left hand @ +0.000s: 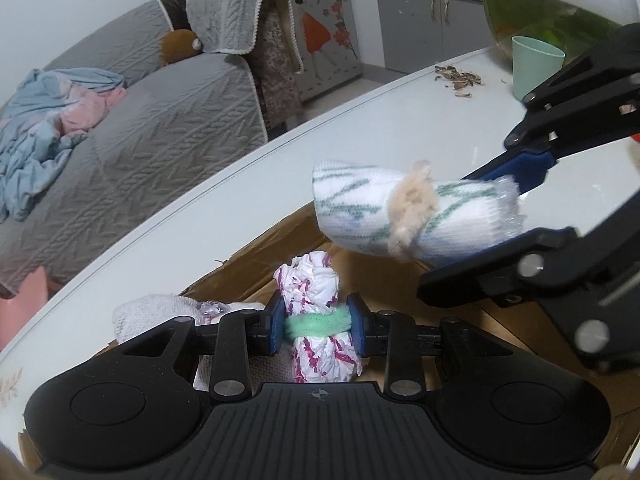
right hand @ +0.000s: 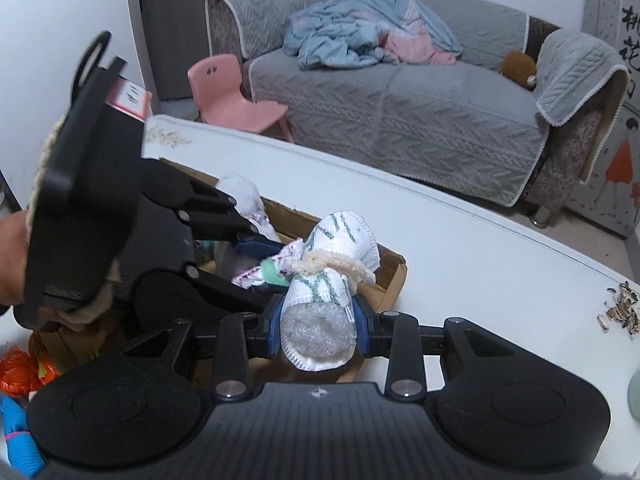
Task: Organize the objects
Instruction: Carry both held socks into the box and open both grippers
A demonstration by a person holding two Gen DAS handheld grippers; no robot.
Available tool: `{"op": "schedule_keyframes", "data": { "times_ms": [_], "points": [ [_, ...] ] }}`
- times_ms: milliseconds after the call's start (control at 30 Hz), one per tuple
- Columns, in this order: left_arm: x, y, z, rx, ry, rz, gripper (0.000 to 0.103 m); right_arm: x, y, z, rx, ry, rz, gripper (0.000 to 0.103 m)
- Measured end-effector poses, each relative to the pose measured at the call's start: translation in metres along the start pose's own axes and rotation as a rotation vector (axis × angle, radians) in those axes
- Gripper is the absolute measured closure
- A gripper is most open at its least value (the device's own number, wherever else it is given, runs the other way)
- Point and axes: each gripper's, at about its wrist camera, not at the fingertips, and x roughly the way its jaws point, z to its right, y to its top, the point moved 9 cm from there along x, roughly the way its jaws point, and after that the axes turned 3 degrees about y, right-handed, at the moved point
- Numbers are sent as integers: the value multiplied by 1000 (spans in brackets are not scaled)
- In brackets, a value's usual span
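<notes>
I am holding two rolled cloth bundles over the open cardboard box (left hand: 256, 256) that is sitting on the white table (left hand: 360, 128), near the table's edge facing the grey sofa (right hand: 400, 108). My left gripper (left hand: 318, 322) is clenched on the purple-patterned roll (left hand: 314, 300), its blue pads pressing on the green fuzzy band (left hand: 318, 325) around the roll's middle; my right gripper (right hand: 318, 320) is clamped on the open end of the green-striped roll (right hand: 336, 264), which is bound by a beige fuzzy band (right hand: 332, 266) and is showing bubble-wrap filling. Both rolls are hanging inside or just above the box, close to each other, with another white bundle (left hand: 152, 312) already lying at the box's near corner. The likely fault, in my judgement, is crowding: the two grippers are converging on one small opening, so one frame may be knocking the other roll loose or snagging a band. The striped roll, gripped only at its end, may also be pivoting and catching the box wall on release. Both rolls are looking soft, light and compressible, so a slack hold could let them slip.
</notes>
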Motion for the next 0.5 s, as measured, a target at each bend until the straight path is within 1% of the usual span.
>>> {"op": "schedule_keyframes", "data": {
  "times_ms": [133, 400, 500],
  "points": [
    [0, -1, 1, 17, -5, 0, 64, 5, -3, 2, 5, 1, -31, 71],
    [-2, -2, 1, 15, -10, -4, 64, 9, 2, 4, 7, 2, -50, 70],
    [-1, -2, 0, 9, -9, -8, 61, 10, 3, 4, 6, -2, -52, 70]
  ]
}}
